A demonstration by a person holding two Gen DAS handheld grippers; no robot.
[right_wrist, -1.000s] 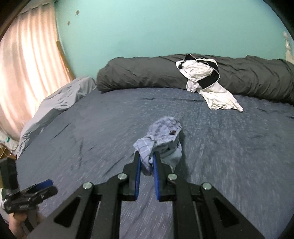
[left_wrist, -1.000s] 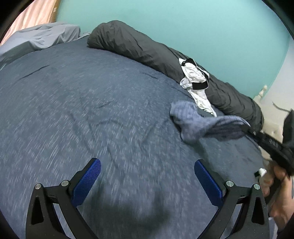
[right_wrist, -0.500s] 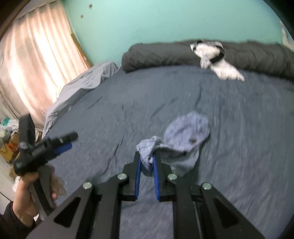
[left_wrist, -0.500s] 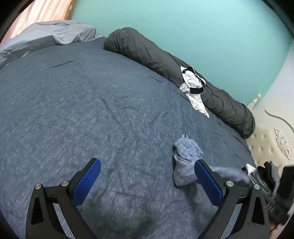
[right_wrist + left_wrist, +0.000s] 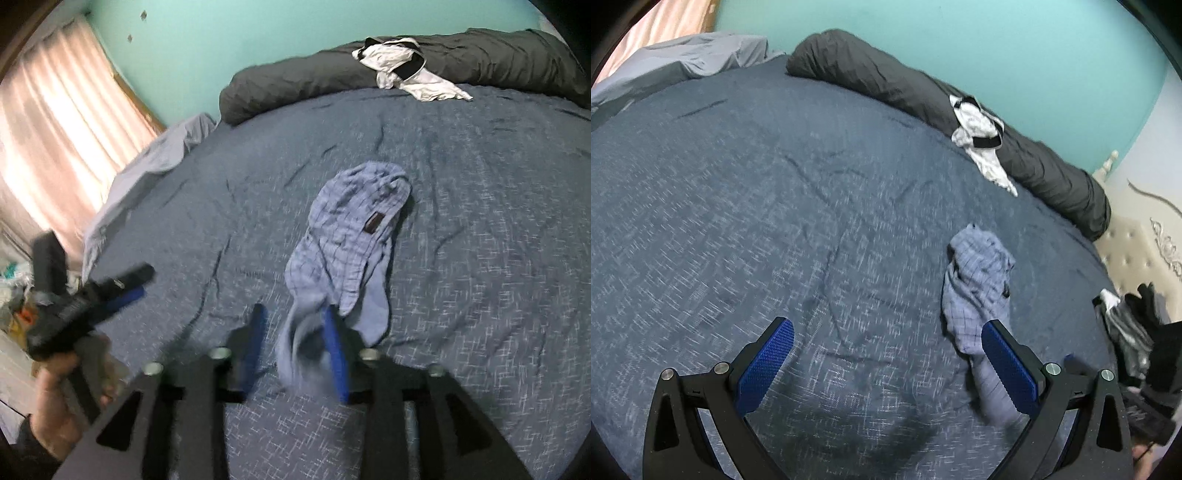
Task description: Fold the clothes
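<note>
Folding has not begun. Left wrist view: left gripper (image 5: 886,354) fingers spread wide, nothing between them, above the bed (image 5: 746,229). Blue checked garment (image 5: 979,280) lies crumpled just past the right-side finger; a white-and-black garment (image 5: 979,144) waits on the dark rolled duvet (image 5: 886,81) at the far edge. Plenty of bare cover to the left for spreading.

Right wrist view: right gripper (image 5: 295,347) fingers opening, the blue garment's near end loose between them, pads not pressing. The person's hand (image 5: 62,402) holds the other gripper near the bed's left edge.

no legible text (label on plaid shorts (image 5: 354,236) blurred)
</note>
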